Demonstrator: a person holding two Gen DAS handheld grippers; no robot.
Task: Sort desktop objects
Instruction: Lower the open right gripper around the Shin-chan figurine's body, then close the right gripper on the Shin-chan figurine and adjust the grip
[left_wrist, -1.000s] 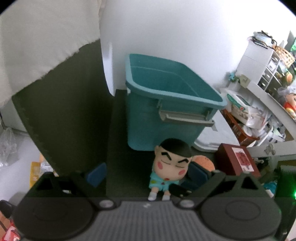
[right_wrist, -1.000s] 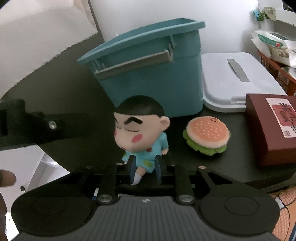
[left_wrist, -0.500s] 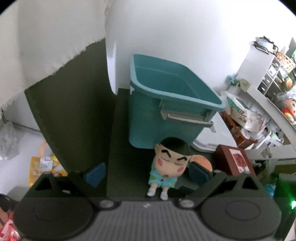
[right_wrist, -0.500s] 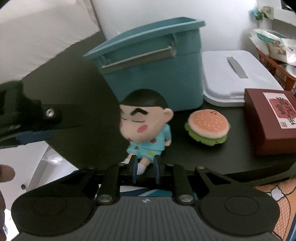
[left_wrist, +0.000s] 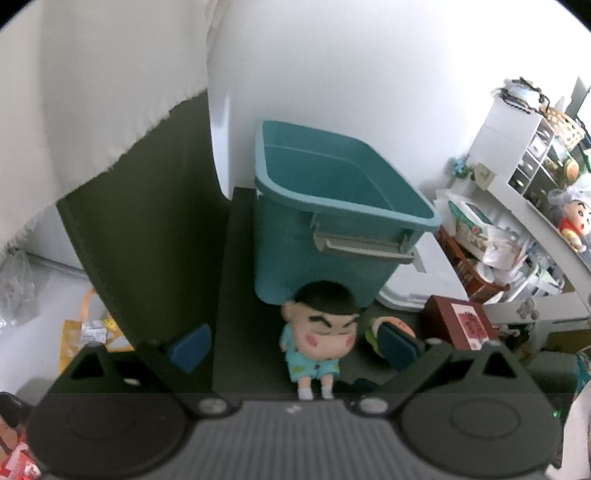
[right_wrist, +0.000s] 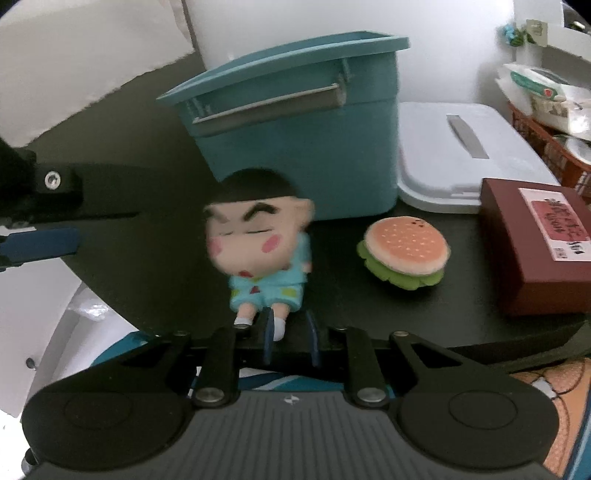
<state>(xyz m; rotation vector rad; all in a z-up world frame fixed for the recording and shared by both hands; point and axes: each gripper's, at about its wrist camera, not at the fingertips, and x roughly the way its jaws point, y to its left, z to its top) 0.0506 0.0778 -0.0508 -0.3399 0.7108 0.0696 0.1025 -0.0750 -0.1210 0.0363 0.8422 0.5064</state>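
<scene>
**Thin grip on one leg of the doll, bin wall ahead**

My right gripper (right_wrist: 290, 338) is clamped narrow on the cartoon doll (right_wrist: 258, 243), and from the right wrist view the pads pinch only one small leg by its white sock; the other leg hangs just outside the jaws. The doll's big head sits far above that pinch point and looks blurred, so I judge it is wobbling. The risk I see: a top-heavy toy held by a foot can pivot or slip out if I swing quickly, and it would drop onto the desk (right_wrist: 155, 236) or off its near edge, which runs just under my gripper.

The teal bin (right_wrist: 295, 122) stands straight ahead of the gripper, its rim well above the doll. If I carry forward too low, the head strikes the wall or the grey handle.

My left gripper (left_wrist: 291, 345) stands wide open and holds nothing, its pads on either side of the doll without touching. It could knock the toy burger (right_wrist: 404, 254), which lies just right of the doll.

The desk is dark and matte. Further right sit a maroon box (right_wrist: 535, 243) and a white lid (right_wrist: 465, 147). Behind is a white wall; a cluttered shelf (left_wrist: 532, 199) fills the far right.
</scene>
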